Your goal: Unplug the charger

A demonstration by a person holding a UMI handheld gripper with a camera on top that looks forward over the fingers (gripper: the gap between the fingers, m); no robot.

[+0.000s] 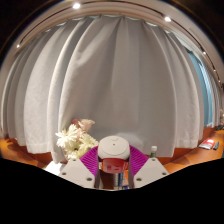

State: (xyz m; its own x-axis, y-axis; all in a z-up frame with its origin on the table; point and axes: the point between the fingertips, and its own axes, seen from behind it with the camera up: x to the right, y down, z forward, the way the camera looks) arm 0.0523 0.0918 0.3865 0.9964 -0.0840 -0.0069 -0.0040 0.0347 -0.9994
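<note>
Gripper view looks forward over the two fingers toward a long wall of pale curtains (110, 85), with the gripper (114, 168) low in front. Its jaws appear closed on a white, rounded object, presumably the charger (114, 148): the purple pads (90, 160) sit against its left and right flanks with no gap that I can make out, though the contact is small and partly hidden. Below the charger, between the fingers, something darker and reddish shows — possibly the socket or a plug body, too small to tell.

Taking the charger as the landmark: a bunch of pale flowers (73, 138) stands just to its left and a little beyond, the curtains hang well behind it, and the wooden tabletop (185, 156) runs out to its right, where a small reddish item (208, 144) lies far off near the curtain's edge.

The grip makes sense for the task — holding the charger by its broad sides gives the pads flat faces to press on, so a straight pull away from the socket should not slip. Whether the prongs are seated or already out cannot be seen, so I judge the pull as either under way or about to begin.
</note>
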